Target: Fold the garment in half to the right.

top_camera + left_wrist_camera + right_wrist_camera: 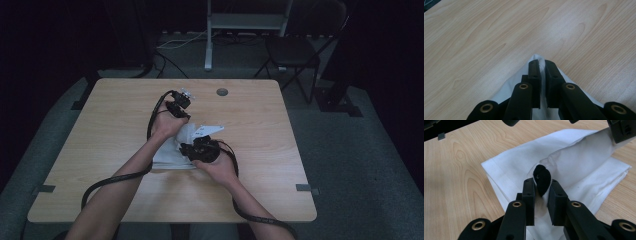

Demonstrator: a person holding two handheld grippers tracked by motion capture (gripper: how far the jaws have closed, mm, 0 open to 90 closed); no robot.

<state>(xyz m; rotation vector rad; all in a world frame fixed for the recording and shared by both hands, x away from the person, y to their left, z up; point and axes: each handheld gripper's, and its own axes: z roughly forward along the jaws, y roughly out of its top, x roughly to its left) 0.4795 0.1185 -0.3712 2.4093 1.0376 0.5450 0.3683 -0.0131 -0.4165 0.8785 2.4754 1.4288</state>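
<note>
Looking down from the high view, a pale wooden table carries a white cloth near its middle, a little toward the near edge, partly folded and bunched where the two tools meet it. The left gripper comes in from the cloth's far side, its hand wrapped around the black body, and the right gripper sits just beside it at the near right of the cloth; black cables trail from both back toward the near edge. A small round grommet is set in the table near the far edge. In the left gripper view, the left gripper has its jaws drawn together on a peak of the white cloth, with a thin strip of fabric pinched between them and bare wood beyond. In the right gripper view, the right gripper is clamped on a raised fold of the white cloth, a small dark patch showing at the fold between the jaw tips; the rest of the cloth lies flat on the table, one edge lifted toward the upper right, where part of the other gripper shows.
</note>
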